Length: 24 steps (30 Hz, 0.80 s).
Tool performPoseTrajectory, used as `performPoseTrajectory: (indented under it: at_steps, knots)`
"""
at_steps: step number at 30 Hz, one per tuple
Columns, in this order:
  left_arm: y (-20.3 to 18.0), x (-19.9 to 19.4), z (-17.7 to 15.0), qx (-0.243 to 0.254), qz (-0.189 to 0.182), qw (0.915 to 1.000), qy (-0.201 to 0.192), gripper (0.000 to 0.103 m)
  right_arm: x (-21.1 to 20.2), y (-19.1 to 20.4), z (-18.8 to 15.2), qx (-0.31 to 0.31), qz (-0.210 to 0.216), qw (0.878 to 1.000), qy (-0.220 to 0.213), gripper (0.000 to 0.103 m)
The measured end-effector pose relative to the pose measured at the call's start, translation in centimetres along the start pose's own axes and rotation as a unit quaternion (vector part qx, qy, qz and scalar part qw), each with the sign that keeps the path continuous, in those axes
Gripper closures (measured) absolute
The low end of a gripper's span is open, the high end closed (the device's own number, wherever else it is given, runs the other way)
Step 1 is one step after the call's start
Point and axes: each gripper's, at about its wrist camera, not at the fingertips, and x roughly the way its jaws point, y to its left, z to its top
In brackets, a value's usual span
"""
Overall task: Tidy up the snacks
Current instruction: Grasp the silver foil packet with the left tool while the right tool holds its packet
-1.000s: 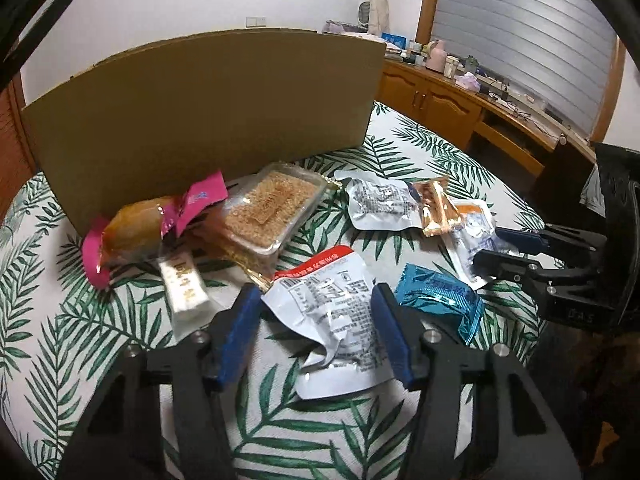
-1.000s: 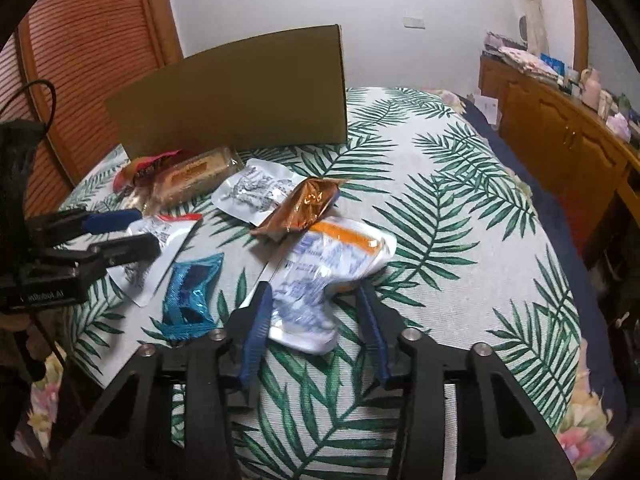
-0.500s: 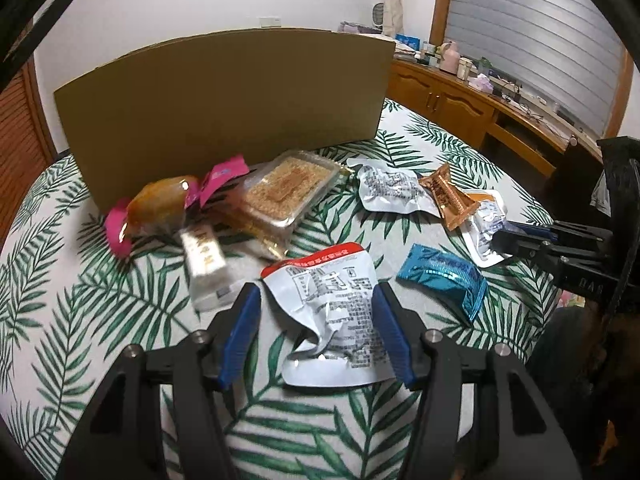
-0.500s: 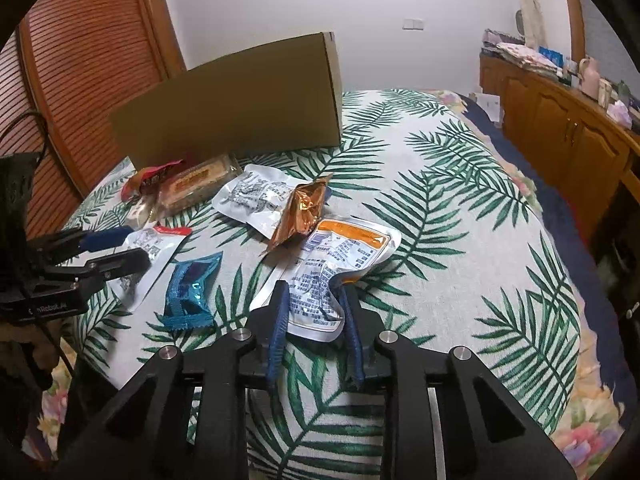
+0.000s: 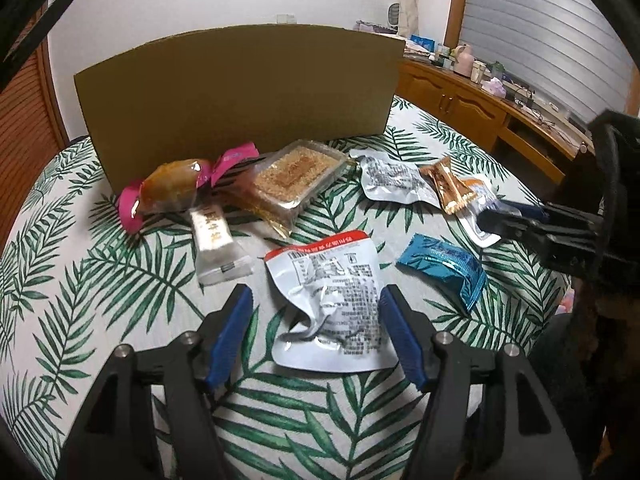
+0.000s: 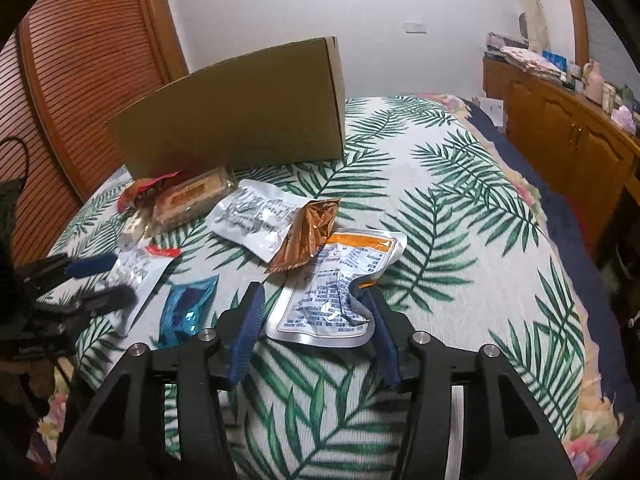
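Several snack packs lie on a leaf-print table in front of a cardboard box (image 5: 240,92). My left gripper (image 5: 316,300) is open, its fingers either side of a silver pouch with a red top (image 5: 332,288). My right gripper (image 6: 310,300) is open around the near end of a silver pouch with an orange top (image 6: 340,280); it also shows at the right of the left wrist view (image 5: 504,220). A blue pack (image 5: 444,264), a copper pack (image 6: 308,236), another silver pouch (image 5: 392,178), a clear tray of biscuit (image 5: 296,172), a pink-wrapped cake (image 5: 176,184) and a white bar (image 5: 212,236) lie around.
The cardboard box (image 6: 240,116) stands at the far side of the table. A wooden cabinet (image 6: 560,132) runs along the right wall with small items on top. A slatted wooden door (image 6: 80,60) is at the left. The table edge (image 6: 576,280) curves down at the right.
My right gripper closed partly on the orange-top pouch half a second ago and has opened wide again. My left gripper drew back a little from the red-top pouch.
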Motion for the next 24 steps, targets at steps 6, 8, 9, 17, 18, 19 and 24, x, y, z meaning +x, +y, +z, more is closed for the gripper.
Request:
performPoseTrajectory:
  at_steps: [6, 8, 9, 17, 18, 19, 24]
  knots:
    - [-0.9, -0.1, -0.3, 0.016, 0.000, 0.9999, -0.004, 0.048, 1.1, 0.6, 0.0, -0.030, -0.023, 0.999, 0.003, 0.048]
    - [-1.0, 0.0, -0.3, 0.018, -0.004, 0.9998, -0.004, 0.054, 1.1, 0.7, -0.1, -0.035, -0.026, 0.999, 0.003, 0.048]
    - [-1.1, -0.1, -0.2, 0.018, -0.001, 0.9998, -0.006, 0.055, 1.1, 0.7, -0.2, -0.039, -0.027, 0.999, 0.002, 0.048]
    - [-1.0, -0.8, 0.1, 0.005, -0.012, 0.9997, -0.019, 0.066, 0.1, -1.3, -0.2, -0.006, 0.007, 1.000, -0.002, 0.079]
    - [-1.0, -1.0, 0.0, 0.005, -0.013, 0.9996, -0.024, 0.067, 0.0, -1.6, -0.2, 0.003, 0.013, 1.000, -0.002, 0.080]
    - [-1.1, -1.3, -0.1, 0.005, -0.015, 0.9994, -0.030, 0.068, -0.2, -1.7, -0.3, 0.004, 0.014, 1.000, -0.004, 0.080]
    - [-0.9, -2.3, -0.1, -0.004, -0.039, 0.9978, -0.053, 0.082, -1.4, -1.5, -0.7, 0.007, 0.032, 0.999, -0.012, 0.082]
